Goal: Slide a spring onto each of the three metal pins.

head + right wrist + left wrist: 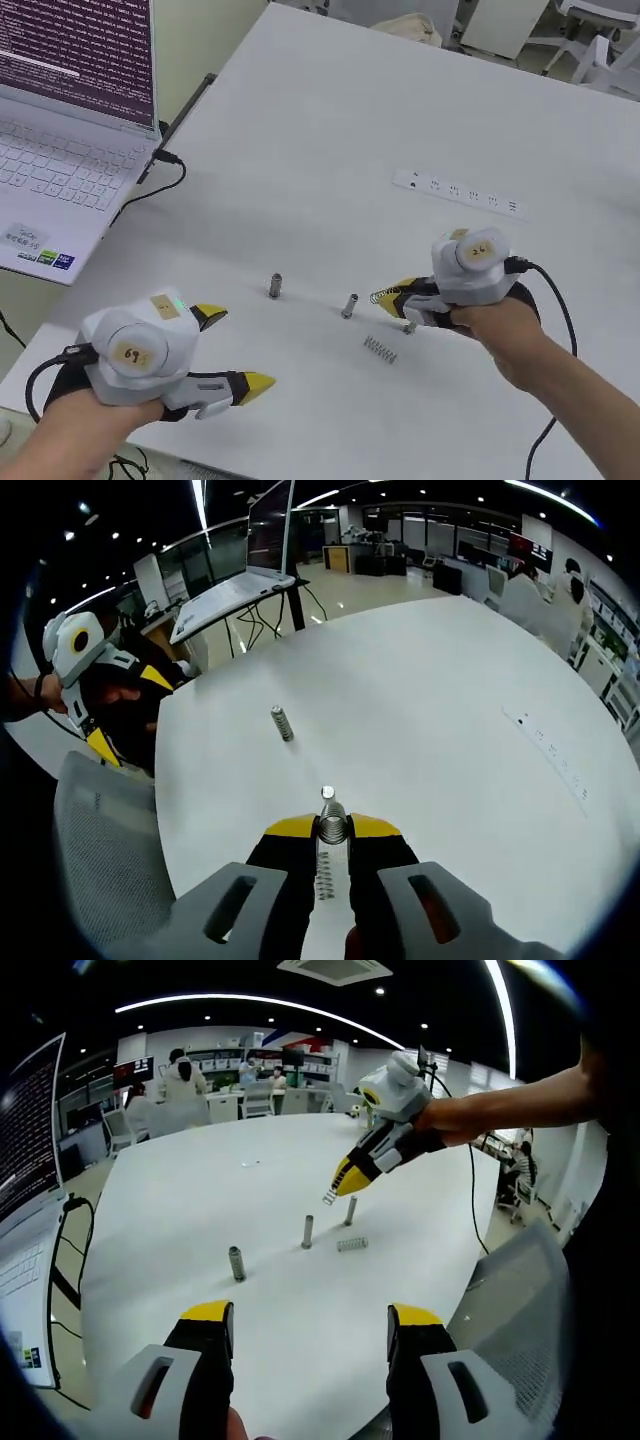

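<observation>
The left claw [232, 350] sits closest, low at the near edge of the white surface [330, 130]. Its two yellow-tipped jaws are spread wide with nothing between them. It hangs just above the surface, pointing toward the pins.

The right claw [398, 297] comes in from the right side. Its jaws are pinched tight on a spring [381, 296], which sticks out past the yellow tips. In the left gripper view this held spring hangs in the air, tilted down toward the surface.

Three short metal pins stand upright in a row across the surface. The left pin [275, 286] is ribbed from top to bottom with a fitted spring [237, 1262] around it. The middle pin [349, 305] is bare. In the right gripper view its round top shows just beyond the end of the held spring, near it but apart. The right pin [351, 1210] is also bare and stands close under the right claw.

A loose spring [380, 349] lies flat on the surface, just in front of the middle and right pins.

Farther back, a white power strip [460, 193] lies on the surface. An open laptop [70, 130] sits at the left, with a black cable [165, 185] plugged into its side.
</observation>
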A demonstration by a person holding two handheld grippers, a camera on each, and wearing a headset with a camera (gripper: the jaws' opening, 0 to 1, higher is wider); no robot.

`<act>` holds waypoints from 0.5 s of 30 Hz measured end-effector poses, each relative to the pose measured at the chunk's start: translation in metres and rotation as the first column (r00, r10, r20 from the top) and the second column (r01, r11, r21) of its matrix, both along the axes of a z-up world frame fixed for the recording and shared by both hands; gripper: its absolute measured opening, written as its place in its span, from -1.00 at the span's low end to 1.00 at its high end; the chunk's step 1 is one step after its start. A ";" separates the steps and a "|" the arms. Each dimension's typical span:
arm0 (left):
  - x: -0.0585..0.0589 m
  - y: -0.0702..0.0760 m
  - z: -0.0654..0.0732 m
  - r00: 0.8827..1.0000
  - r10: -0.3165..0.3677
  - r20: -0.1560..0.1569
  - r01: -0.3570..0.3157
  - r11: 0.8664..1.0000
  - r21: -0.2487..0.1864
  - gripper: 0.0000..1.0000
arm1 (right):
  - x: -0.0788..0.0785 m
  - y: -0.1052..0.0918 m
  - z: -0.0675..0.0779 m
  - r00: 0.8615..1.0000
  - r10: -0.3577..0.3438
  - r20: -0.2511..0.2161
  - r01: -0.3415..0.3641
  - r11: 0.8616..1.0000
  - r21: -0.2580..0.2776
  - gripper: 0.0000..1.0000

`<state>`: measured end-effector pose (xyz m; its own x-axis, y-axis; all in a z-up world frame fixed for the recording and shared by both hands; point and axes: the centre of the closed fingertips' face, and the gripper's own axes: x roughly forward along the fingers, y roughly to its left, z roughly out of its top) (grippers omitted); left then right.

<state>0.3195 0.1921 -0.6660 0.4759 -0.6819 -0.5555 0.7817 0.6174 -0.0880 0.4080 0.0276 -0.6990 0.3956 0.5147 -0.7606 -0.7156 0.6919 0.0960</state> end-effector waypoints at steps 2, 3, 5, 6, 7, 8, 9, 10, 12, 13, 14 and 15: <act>0.001 0.003 0.000 1.000 0.008 -0.003 -0.008 1.000 -0.003 0.15 | 0.000 0.002 0.000 1.000 0.004 -0.003 -0.004 1.000 -0.002 -0.83; 0.001 0.004 0.000 1.000 0.012 -0.006 -0.012 1.000 -0.007 0.15 | 0.002 0.003 -0.002 1.000 0.009 -0.005 -0.009 1.000 -0.004 -0.83; 0.001 0.005 0.000 1.000 0.016 -0.007 -0.016 1.000 -0.006 0.15 | 0.003 0.007 -0.004 1.000 0.020 -0.011 -0.020 1.000 -0.008 -0.83; 0.001 0.005 -0.001 1.000 0.017 -0.009 -0.017 1.000 -0.005 0.15 | 0.004 0.008 -0.006 1.000 0.024 -0.013 -0.024 1.000 -0.010 -0.83; 0.001 0.006 -0.001 1.000 0.018 -0.010 -0.018 1.000 -0.004 0.15 | 0.004 0.009 -0.007 0.999 0.028 -0.016 -0.029 1.000 -0.013 -0.83; 0.001 0.006 -0.001 1.000 0.018 -0.010 -0.018 1.000 -0.004 0.15 | 0.005 0.010 -0.008 0.999 0.030 -0.018 -0.031 0.999 -0.014 -0.83; 0.001 0.008 -0.002 1.000 0.021 -0.010 -0.021 1.000 -0.003 0.15 | 0.005 0.011 -0.010 0.999 0.038 -0.022 -0.039 0.999 -0.017 -0.83; 0.002 0.008 -0.002 1.000 0.024 -0.012 -0.024 1.000 -0.005 0.15 | 0.006 0.012 -0.011 0.999 0.045 -0.023 -0.045 0.999 -0.022 -0.83; 0.003 0.009 -0.001 0.999 0.030 -0.013 -0.030 1.000 -0.006 0.14 | 0.006 0.015 -0.012 0.998 0.057 -0.026 -0.058 0.998 -0.032 -0.83; 0.003 0.010 -0.002 0.999 0.031 -0.013 -0.031 1.000 -0.007 0.14 | 0.006 0.015 -0.013 0.998 0.060 -0.027 -0.061 0.998 -0.035 -0.83; 0.003 0.010 -0.002 0.999 0.033 -0.016 -0.034 0.999 -0.010 0.14 | 0.006 0.016 -0.014 0.997 0.065 -0.029 -0.066 0.997 -0.037 -0.83; 0.003 0.010 -0.002 0.999 0.035 -0.017 -0.035 0.999 -0.011 0.13 | 0.007 0.017 -0.015 0.997 0.067 -0.031 -0.068 0.997 -0.036 -0.83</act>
